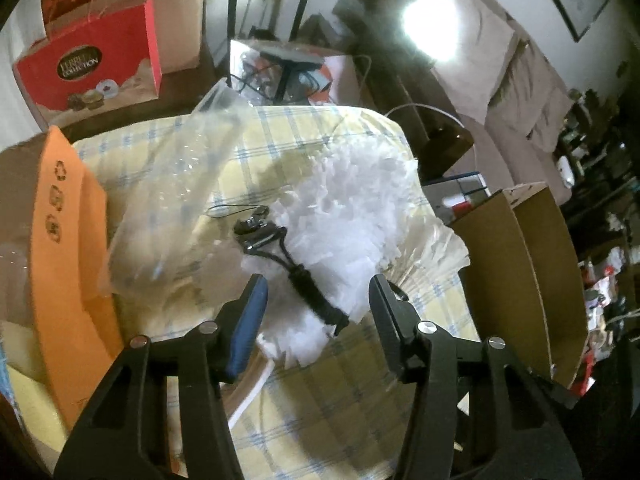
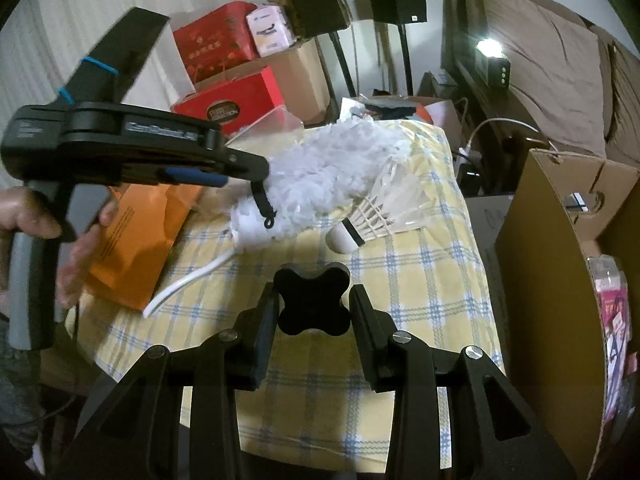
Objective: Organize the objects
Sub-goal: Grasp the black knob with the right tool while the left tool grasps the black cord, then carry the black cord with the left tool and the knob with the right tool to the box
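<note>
Hovering over the checked desk [image 2: 420, 280], my left claw [image 1: 316, 300] hangs wide open with nothing between its fingers, poised above the black strap [image 1: 296, 268] that lies across the white fluffy duster [image 1: 352, 200]. My right claw [image 2: 314, 312] sits low at the near side, its fingers set close against a black clover-shaped knob [image 2: 313, 300]; I judge it gripped, though the contact faces are hidden from me. The duster sprawls across the middle of the desk, a large shuttlecock [image 2: 384, 216] touching its right flank, a clear plastic bag [image 1: 168, 200] bunched on its left.

Risk, as I read it: the strap is thin and rests on soft fluff, so a closing pinch may gather feathers with it, or miss the strap and drag the whole duster. A drag to the right could roll the shuttlecock toward the desk's right edge, just beyond which an open cardboard box [image 2: 560, 260] stands. The white cord [image 2: 188, 280] trailing from the duster's near end could snag on the orange envelope [image 2: 132, 240].

Open room is scarce to the left, where the envelope and the bag crowd in. The near half of the cloth is bare in front of my right claw, and that looks the safest lane for setting anything down.
</note>
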{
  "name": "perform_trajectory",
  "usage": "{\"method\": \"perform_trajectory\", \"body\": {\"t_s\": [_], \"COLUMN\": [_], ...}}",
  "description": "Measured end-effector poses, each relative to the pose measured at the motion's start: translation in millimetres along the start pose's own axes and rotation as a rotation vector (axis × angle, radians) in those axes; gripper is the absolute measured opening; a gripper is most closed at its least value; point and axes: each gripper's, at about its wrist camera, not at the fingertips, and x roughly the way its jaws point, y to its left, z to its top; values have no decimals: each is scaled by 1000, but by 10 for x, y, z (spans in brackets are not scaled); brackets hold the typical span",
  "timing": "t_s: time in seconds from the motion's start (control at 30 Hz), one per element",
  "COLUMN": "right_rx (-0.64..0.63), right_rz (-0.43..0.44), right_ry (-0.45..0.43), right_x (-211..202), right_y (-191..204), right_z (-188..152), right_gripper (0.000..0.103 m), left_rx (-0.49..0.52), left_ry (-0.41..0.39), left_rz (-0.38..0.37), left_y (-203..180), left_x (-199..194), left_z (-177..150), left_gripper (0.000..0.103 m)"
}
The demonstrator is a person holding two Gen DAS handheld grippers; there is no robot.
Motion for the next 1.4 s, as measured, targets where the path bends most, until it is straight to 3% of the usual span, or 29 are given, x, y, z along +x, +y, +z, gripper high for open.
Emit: {"method": "perform_trajectory", "body": {"t_s": [0.17, 0.27, 0.4, 0.57, 0.67, 0.93, 1.4], "right_rx": [8, 15, 18, 11, 13, 8, -22], "right_rz": [6, 9, 14, 9, 12, 9, 14], "right_ry": [0, 1, 4, 5, 2, -1, -37], "right_x": [14, 27, 38, 38, 35, 7, -161], "right_y": [-34, -57, -63, -50, -54, -12, 127], "right_z": [-2, -12, -29, -37, -35, -32, 131], "right_gripper": [36, 36, 36, 36, 36, 36, 36], "left_rx": [-9, -13, -58, -57, -67, -58, -37], "left_ry": [5, 3, -17, -13, -28, -75, -205], "left_rz": [13, 25, -8, 9, 9, -23, -87], "left_y": [-15, -11, 56, 83, 118, 101, 163], "left_x": [80, 118, 124, 171, 153, -99, -922], "left_z": [21, 42, 52, 58, 49, 45, 88], "left_gripper": [48, 43, 40, 16, 11, 10, 10]}}
